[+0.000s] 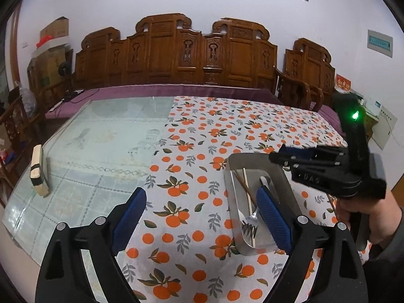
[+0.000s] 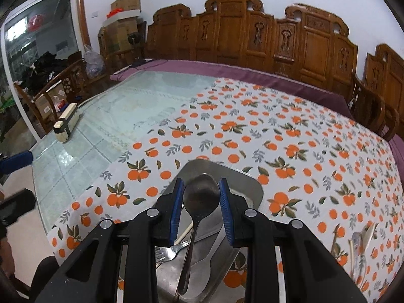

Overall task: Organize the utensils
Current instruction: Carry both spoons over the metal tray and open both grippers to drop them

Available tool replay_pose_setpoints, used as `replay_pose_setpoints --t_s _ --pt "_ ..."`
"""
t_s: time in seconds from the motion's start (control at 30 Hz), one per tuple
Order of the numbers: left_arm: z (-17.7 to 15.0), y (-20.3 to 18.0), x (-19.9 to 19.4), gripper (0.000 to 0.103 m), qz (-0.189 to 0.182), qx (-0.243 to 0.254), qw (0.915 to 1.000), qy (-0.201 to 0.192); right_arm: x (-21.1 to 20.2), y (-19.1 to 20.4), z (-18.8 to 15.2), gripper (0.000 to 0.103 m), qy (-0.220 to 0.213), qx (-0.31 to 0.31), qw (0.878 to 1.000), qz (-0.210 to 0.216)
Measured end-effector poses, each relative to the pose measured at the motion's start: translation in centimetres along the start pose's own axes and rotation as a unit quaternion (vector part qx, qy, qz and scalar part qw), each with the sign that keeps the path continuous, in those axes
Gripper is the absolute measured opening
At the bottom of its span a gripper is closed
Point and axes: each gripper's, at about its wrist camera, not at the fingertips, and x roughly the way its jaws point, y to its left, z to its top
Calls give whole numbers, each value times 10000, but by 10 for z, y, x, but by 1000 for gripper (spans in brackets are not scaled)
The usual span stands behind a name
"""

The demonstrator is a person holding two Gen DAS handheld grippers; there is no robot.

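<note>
A shiny metal tray [image 1: 252, 159] lies on the orange-print tablecloth; a fork [image 1: 250, 223], thin chopsticks [image 1: 246, 184] and another utensil's end [image 1: 263, 180] rest in it. My left gripper [image 1: 202, 198] stands wide open with nothing between its blue pads, its right finger [image 1: 272, 217] over the tray. In the right wrist view my right gripper [image 2: 200, 192] is shut on the bowl of a metal spoon [image 2: 202, 194], whose handle hangs down over the tray [image 2: 242, 179]. The fork [image 2: 166, 250] shows below. A hand holds the right gripper [image 1: 277, 155] above the tray's far right.
A wooden block [image 1: 39, 174] with black tape stands on the glass tabletop at the left. More utensils [image 2: 358, 242] lie on the cloth right of the tray. A carved wooden bench [image 1: 176, 55] with a purple cushion runs along the table's far side.
</note>
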Motion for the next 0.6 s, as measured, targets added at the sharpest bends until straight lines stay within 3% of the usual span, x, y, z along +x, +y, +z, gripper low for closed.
replay_pose_setpoints --t_s 0.3,0.6 --pt "-4 0 4 85 138 32 9999 22 30 7 -12 31 338 124 9993 111" --pt "-7 -9 5 87 16 158 9998 84 36 2 -18 32 517 253 9981 210"
